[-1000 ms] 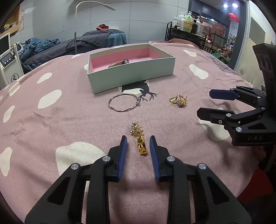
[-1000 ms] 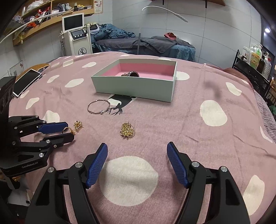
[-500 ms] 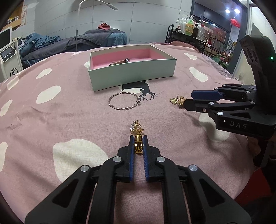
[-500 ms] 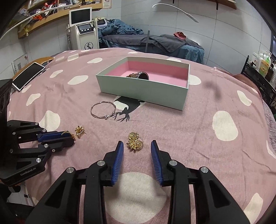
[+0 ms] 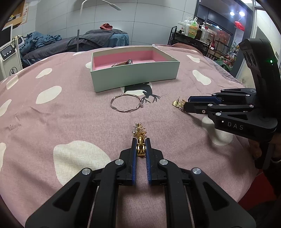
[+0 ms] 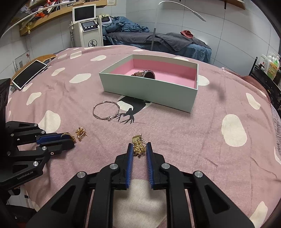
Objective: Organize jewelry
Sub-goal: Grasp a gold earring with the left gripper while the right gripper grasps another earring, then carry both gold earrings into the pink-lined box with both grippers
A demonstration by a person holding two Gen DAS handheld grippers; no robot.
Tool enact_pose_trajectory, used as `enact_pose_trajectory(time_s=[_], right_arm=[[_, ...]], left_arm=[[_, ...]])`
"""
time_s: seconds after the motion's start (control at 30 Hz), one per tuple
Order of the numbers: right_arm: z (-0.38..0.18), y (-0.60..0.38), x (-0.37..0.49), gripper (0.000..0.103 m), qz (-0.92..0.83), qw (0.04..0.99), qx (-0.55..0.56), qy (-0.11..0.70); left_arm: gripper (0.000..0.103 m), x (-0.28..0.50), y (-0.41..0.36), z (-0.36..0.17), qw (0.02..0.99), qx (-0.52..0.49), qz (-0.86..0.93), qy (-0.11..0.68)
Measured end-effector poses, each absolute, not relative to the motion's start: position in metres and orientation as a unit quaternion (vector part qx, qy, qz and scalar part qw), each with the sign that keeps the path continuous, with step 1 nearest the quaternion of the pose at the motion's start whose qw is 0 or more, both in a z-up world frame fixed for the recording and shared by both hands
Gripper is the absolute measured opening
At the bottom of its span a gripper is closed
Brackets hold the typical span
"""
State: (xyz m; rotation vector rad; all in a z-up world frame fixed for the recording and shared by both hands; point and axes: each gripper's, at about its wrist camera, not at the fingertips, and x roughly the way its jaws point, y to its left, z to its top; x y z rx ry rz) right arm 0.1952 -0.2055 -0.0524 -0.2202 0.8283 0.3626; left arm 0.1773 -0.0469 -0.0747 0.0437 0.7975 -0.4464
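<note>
A treatment room with grey-panelled walls (image 6: 228, 26): a massage bed (image 6: 158, 39) under dark blankets, a white beauty machine (image 6: 87, 29), an arched lamp (image 6: 182, 8), and a trolley of bottles (image 5: 193, 29).

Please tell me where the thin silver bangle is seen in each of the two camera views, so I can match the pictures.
Left wrist view: the silver bangle lies flat on the pink cloth, upper centre, just left of the black deer print.
Right wrist view: the silver bangle lies left of centre, again at the deer print's left.
Shared landmark: the mint box with pink lining, just beyond the bangle in both.
</note>
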Motion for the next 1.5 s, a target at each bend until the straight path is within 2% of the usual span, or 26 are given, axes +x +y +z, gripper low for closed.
enact_pose_trajectory(time_s=[0.97, 1.5], right_arm=[[-0.006, -0.214, 0.183, 0.015, 0.210, 0.904, -0.054, 0.368], [0.013, -0.211, 0.264, 0.015, 0.175, 0.913, -0.062, 0.364]], left_arm=[[0.009, 0.184, -0.036, -0.025, 0.910, 0.025, -0.233, 0.342], [0.009, 0.286, -0.055, 0.003, 0.914, 0.060, -0.222, 0.333]])
